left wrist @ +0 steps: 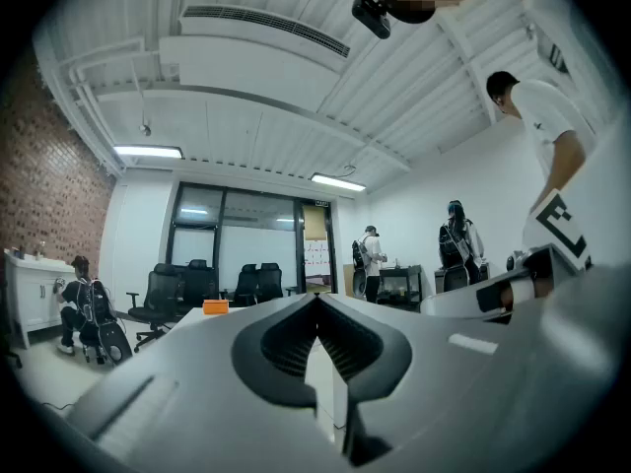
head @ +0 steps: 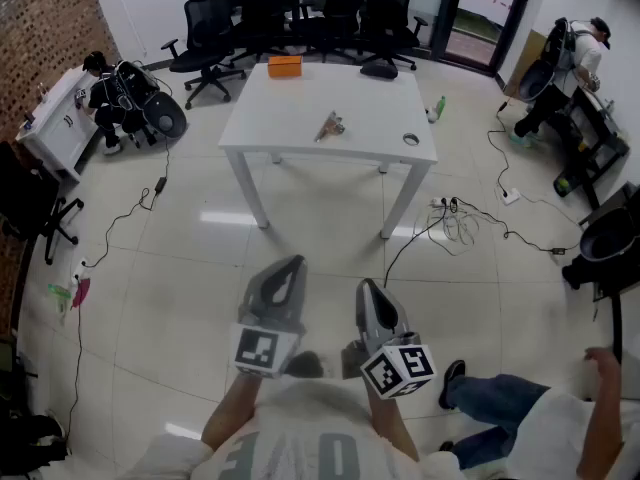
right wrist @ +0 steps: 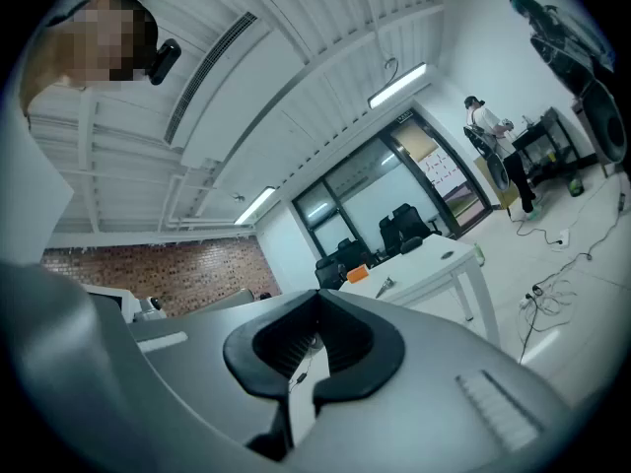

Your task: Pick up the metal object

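Note:
The metal object is a small brownish-silver piece lying near the middle of the white table, far ahead of me. It shows as a small shape on the tabletop in the right gripper view. My left gripper and right gripper are held side by side low in the head view, over the tiled floor and well short of the table. The left gripper has its jaws together with nothing in them. The right gripper is likewise shut and empty.
An orange box, a dark object and a small ring share the table. Black office chairs stand behind it. Cables trail on the floor at right, a green bottle beside the table. People work at both sides.

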Demonstrator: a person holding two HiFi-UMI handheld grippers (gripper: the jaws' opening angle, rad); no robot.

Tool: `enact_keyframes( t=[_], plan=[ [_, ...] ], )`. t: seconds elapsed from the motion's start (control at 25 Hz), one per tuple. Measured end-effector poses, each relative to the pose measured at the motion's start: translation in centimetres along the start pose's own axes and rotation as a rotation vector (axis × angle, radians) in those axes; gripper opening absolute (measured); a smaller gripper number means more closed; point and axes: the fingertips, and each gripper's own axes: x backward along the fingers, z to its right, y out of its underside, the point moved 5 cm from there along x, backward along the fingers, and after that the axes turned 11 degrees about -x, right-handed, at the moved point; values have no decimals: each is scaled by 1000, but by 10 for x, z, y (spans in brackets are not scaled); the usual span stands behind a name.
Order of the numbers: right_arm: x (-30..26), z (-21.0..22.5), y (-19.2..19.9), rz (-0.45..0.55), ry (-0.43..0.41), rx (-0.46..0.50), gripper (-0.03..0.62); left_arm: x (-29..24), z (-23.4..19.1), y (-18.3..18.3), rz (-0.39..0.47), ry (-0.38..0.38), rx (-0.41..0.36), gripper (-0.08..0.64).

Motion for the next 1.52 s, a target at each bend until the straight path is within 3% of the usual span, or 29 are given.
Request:
enact_keyframes(
  t=[0.16,0.44,1.12,1.32,1.52],
  plan=[
    [-14,6,-2,-16,5,11,11,-22,-14,6,0,-15,27,2],
    [-54,41,-21,12,35,13,11,-86,-21,23,1,33,24,2],
    [-332,107,-140,114,21,119,11,-362,-149,49,24,105,33,2],
    [-376,132,-165,128,51,100,11,-422,-166,48,28,120,19,2],
    [-398,154,-174,88,57,63,11,-447,-170,55,-6,101,14,2]
  ],
)
